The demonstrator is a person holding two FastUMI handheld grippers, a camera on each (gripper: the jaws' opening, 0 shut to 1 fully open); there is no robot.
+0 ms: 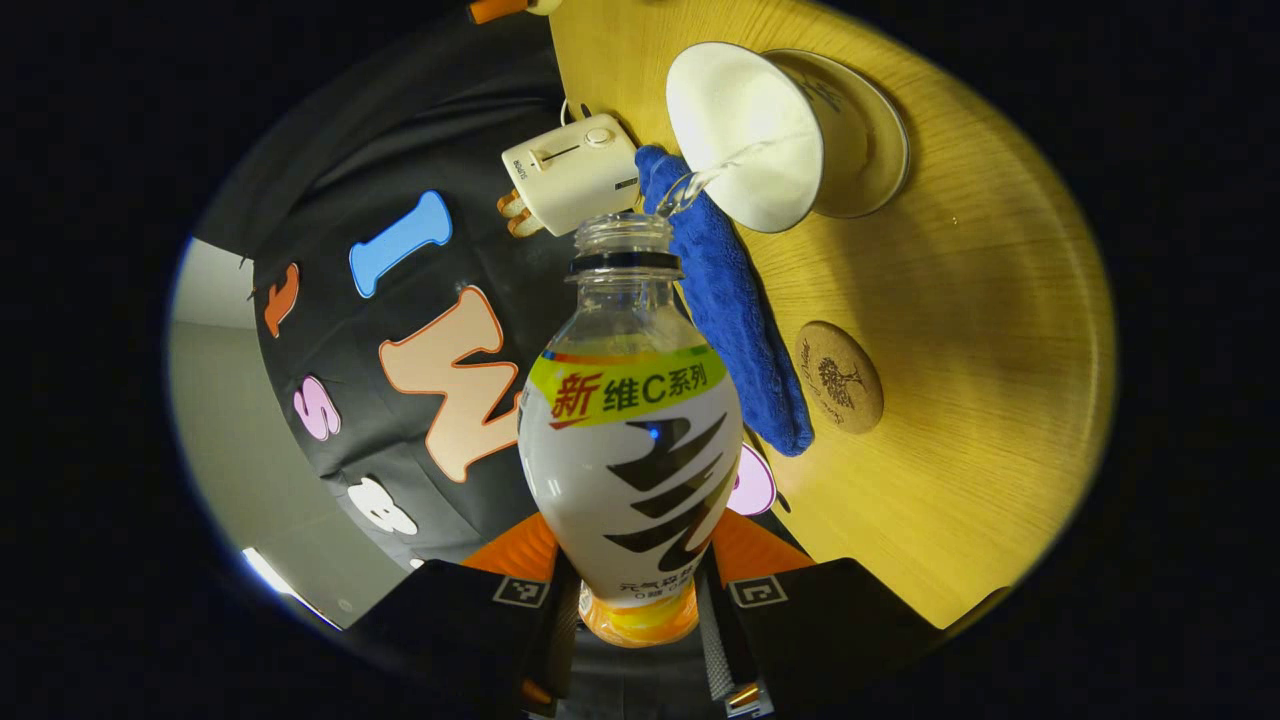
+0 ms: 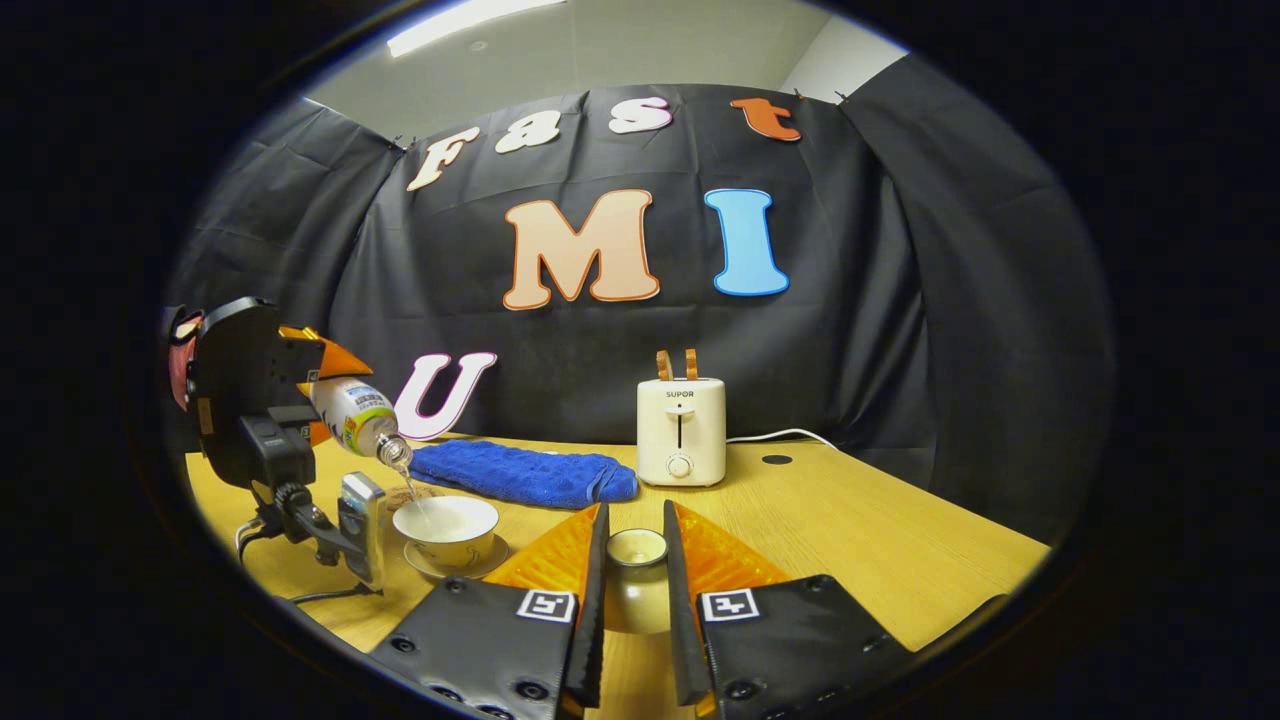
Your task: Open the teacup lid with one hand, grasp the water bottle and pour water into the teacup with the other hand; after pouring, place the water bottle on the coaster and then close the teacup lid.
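Left gripper view shows the left gripper (image 1: 640, 600) squeezing the tipped bottle (image 1: 632, 440) as water falls into the cup (image 1: 745, 135), so pouring is on now, and next the bottle must stand on the coaster (image 1: 840, 377) by the blue towel (image 1: 735, 300), while the right gripper (image 2: 636, 590) pinches the lid (image 2: 637, 547) over open table (image 2: 900, 560).

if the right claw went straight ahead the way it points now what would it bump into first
Probably the toaster, which stands almost dead ahead of the right claw holding the lid. The table between them looks bare, though depth is hard to judge.
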